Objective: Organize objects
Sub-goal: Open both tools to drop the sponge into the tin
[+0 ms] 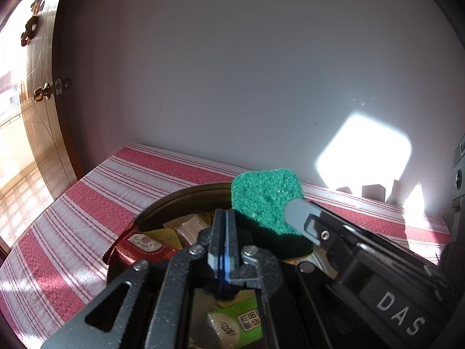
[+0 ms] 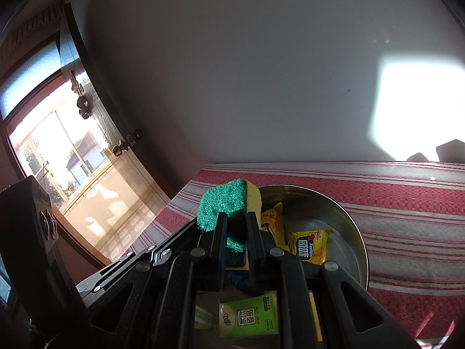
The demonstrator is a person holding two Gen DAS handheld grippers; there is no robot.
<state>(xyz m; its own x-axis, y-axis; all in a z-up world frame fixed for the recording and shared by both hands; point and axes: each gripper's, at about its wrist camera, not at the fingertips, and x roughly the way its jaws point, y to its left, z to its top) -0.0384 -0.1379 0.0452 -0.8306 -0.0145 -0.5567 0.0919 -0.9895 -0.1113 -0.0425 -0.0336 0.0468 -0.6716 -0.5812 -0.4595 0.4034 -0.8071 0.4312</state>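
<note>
My right gripper [image 2: 234, 218] is shut on a green-and-yellow sponge [image 2: 225, 200] and holds it above the round metal bowl [image 2: 353, 229]. The sponge [image 1: 266, 196] and the right gripper [image 1: 296, 215] also show in the left wrist view. My left gripper [image 1: 223, 213] is shut and empty, its fingers pressed together over the bowl [image 1: 162, 203]. The bowl holds several snack packets: yellow ones [image 2: 309, 245], a red one [image 1: 142, 245] and a green tissue pack [image 2: 250, 315].
The bowl stands on a red-and-white striped tablecloth [image 2: 407, 209] against a white wall. The table's left edge drops off toward an open wooden door [image 1: 43, 110] and a sunlit balcony [image 2: 72, 157].
</note>
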